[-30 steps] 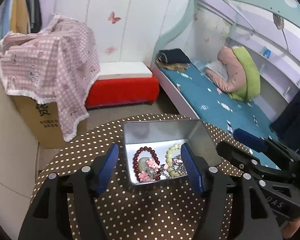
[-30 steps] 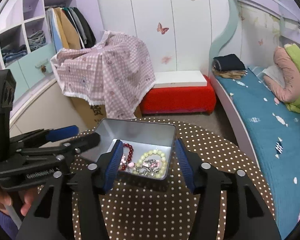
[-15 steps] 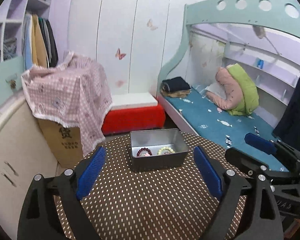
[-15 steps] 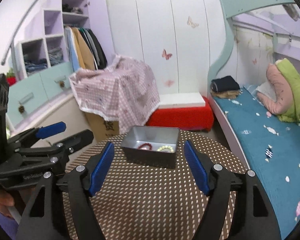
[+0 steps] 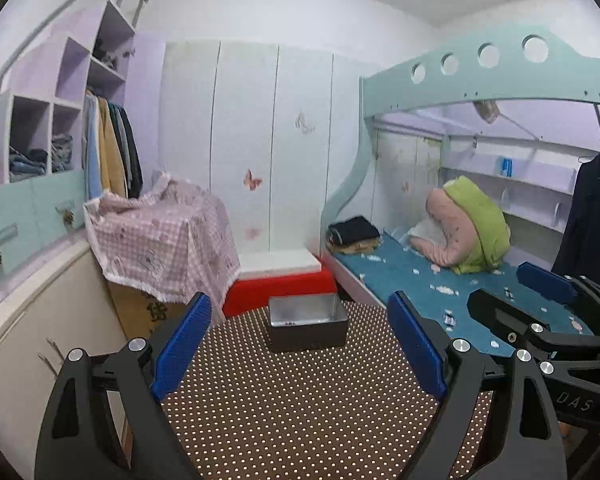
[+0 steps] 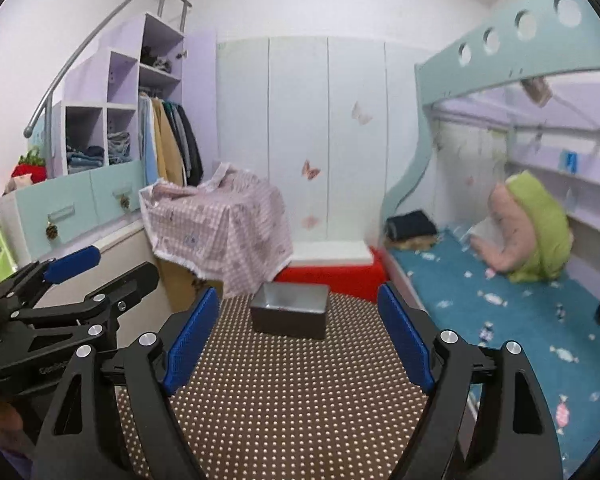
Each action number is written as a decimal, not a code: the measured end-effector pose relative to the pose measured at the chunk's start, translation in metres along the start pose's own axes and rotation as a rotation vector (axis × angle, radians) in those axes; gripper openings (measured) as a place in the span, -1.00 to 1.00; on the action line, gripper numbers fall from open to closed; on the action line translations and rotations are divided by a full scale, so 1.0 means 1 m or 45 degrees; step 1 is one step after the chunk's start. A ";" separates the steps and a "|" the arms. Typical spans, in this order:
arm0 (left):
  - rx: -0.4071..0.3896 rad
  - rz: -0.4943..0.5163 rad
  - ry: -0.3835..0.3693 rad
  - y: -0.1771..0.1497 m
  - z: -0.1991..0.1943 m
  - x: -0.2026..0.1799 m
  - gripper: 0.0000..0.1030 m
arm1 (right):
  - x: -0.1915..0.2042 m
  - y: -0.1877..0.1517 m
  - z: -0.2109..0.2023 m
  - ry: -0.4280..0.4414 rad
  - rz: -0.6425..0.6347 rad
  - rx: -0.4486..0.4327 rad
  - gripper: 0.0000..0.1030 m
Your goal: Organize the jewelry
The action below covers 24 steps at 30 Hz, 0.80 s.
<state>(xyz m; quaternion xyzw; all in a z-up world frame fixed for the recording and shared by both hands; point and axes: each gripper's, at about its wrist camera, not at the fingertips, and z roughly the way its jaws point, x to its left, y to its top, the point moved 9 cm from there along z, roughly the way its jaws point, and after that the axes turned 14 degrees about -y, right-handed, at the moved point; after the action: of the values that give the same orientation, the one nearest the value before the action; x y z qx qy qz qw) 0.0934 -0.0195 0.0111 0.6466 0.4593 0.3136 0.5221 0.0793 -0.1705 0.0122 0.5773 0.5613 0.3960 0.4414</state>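
left gripper (image 5: 300,344) wide open, empty | right gripper (image 6: 298,338) just widened, empty | metal tin (image 5: 308,322) well ahead of both | risk: fast swing could clip tin, spilling jewelry

Grey tin (image 5: 308,322) on brown white-dotted tablecloth (image 5: 308,408).

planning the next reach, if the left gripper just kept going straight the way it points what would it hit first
Most likely the metal tin on the dotted table: it sits centred between the open left gripper fingers, nothing nearer. Depth is unclear.

Kid's bedroom, bunk bed (image 5: 440,284), open wardrobe (image 6: 168,140), butterfly wall stickers (image 5: 253,179)
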 end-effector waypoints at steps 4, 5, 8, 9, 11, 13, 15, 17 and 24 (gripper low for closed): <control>-0.058 0.026 0.025 0.002 -0.025 -0.009 0.69 | -0.004 0.003 -0.029 -0.039 -0.003 -0.056 0.59; -0.078 0.038 0.036 0.002 -0.032 -0.012 0.69 | -0.006 0.003 -0.037 -0.055 0.000 -0.072 0.60; -0.112 0.065 0.058 0.001 -0.047 -0.020 0.69 | -0.009 0.001 -0.054 -0.082 0.008 -0.103 0.62; -0.119 0.070 0.060 0.001 -0.049 -0.021 0.69 | -0.010 0.001 -0.059 -0.093 0.014 -0.115 0.63; -0.136 0.079 0.053 0.000 -0.057 -0.027 0.69 | -0.013 0.002 -0.067 -0.114 0.019 -0.138 0.63; -0.155 0.087 0.048 0.000 -0.062 -0.030 0.69 | -0.017 0.000 -0.077 -0.138 0.023 -0.158 0.63; -0.183 0.093 0.042 -0.002 -0.067 -0.034 0.69 | -0.019 0.000 -0.084 -0.162 0.024 -0.176 0.64; -0.198 0.099 0.040 -0.003 -0.069 -0.036 0.69 | -0.021 -0.002 -0.090 -0.179 0.026 -0.187 0.64; -0.214 0.108 0.026 -0.009 -0.076 -0.045 0.69 | -0.027 -0.006 -0.098 -0.202 0.035 -0.201 0.64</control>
<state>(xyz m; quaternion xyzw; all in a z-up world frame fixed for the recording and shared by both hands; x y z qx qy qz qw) 0.0069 -0.0311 0.0255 0.6161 0.4088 0.3795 0.5561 -0.0180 -0.1915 0.0365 0.5780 0.4837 0.3979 0.5232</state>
